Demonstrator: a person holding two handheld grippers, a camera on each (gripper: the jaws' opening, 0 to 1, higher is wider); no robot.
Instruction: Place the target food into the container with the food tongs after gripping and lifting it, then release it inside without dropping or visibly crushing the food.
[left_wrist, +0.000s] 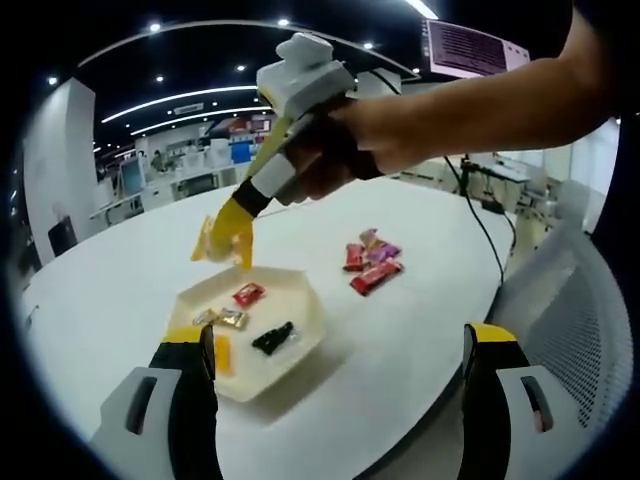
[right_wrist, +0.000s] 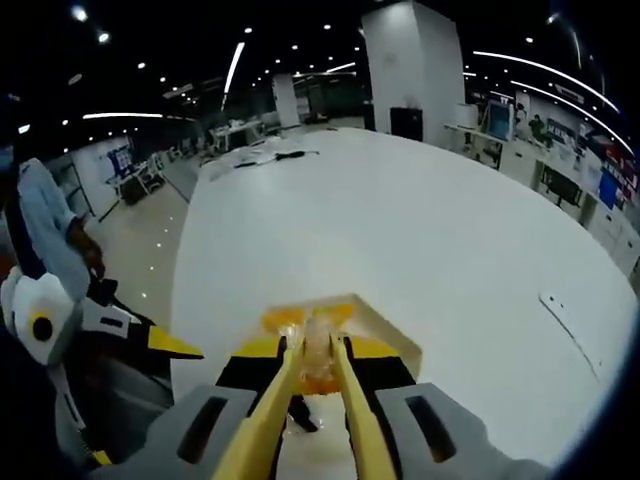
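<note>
- The right tongs (right_wrist: 316, 352), yellow-tipped on a grey and black body, stood clamped on a pair of long yellow plastic food tongs (right_wrist: 300, 400) that ran forward between them; the left gripper view showed them (left_wrist: 262, 180) in a person's hand (left_wrist: 345, 150), angled down toward the tabletop.
- The food tongs' tips pinched a clear-wrapped yellow-orange sweet (right_wrist: 312, 345), held in the air just above the far rim of the container (left_wrist: 222, 238).
- The container, a cream hexagonal shallow tray (left_wrist: 300, 330), lay directly below the sweet and partly hidden behind the right tongs in the right gripper view (right_wrist: 385, 320).
- Inside the tray lay a red wrapped sweet (left_wrist: 248, 294), a gold wrapped sweet (left_wrist: 230, 318), a black wrapped piece (left_wrist: 273, 338) and an orange piece (left_wrist: 223, 355).
- The left tongs (left_wrist: 340, 350), also yellow-tipped on grey and black, stood wide apart and held nothing, near the tray's near side.
- A small pile of red and purple wrapped sweets (left_wrist: 370, 262) lay on the tabletop beyond the tray, well apart from it.
- The white rounded tabletop (left_wrist: 120, 290) carried everything; a grey mesh chair back (left_wrist: 580, 330) stood at its edge.
</note>
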